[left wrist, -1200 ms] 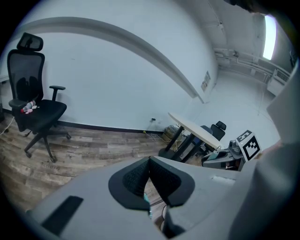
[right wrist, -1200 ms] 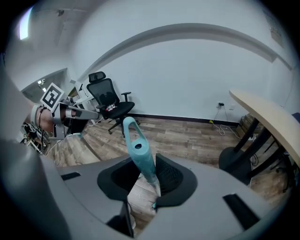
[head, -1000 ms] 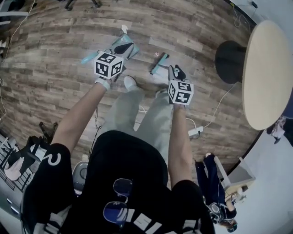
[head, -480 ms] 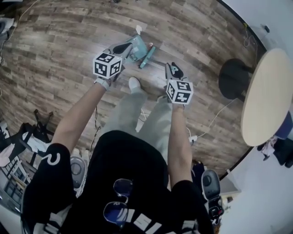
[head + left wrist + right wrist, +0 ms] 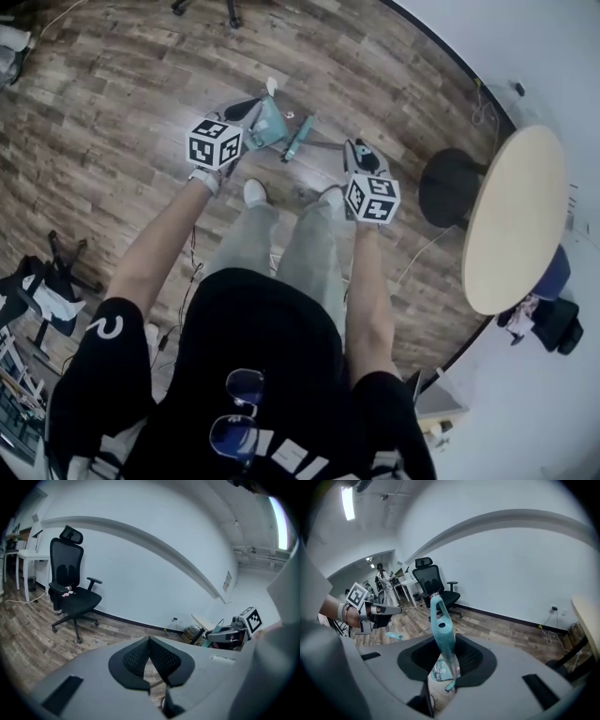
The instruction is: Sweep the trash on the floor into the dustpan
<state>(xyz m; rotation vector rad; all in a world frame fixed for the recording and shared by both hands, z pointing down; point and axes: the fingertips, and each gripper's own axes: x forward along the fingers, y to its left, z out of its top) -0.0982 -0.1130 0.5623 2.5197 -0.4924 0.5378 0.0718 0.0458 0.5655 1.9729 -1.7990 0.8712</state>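
The right gripper (image 5: 443, 654) is clamping the teal brush (image 5: 439, 620) by its handle; the left gripper (image 5: 149, 644) is keeping its jaws together, empty, just beside the dustpan (image 5: 268, 123) above the wood floor (image 5: 112, 103)

Bright, even indoor light throughout, with only faint, soft shadows on the wooden floor (image 5: 112, 112). Lit from overhead: a ceiling strip (image 5: 348, 502) glaring white at the top left of the right gripper view, a second blown out at the right edge of the left gripper view. Cool bluish cast on the wall (image 5: 140, 573). Heavy fisheye bending in all three views, straight lines bowed into arcs, corners vignetted black. Soft and out of focus on the near grey bodies of the left gripper (image 5: 149, 648) and right gripper (image 5: 443, 660); sharper on the teal brush (image 5: 440, 625) and the room beyond.
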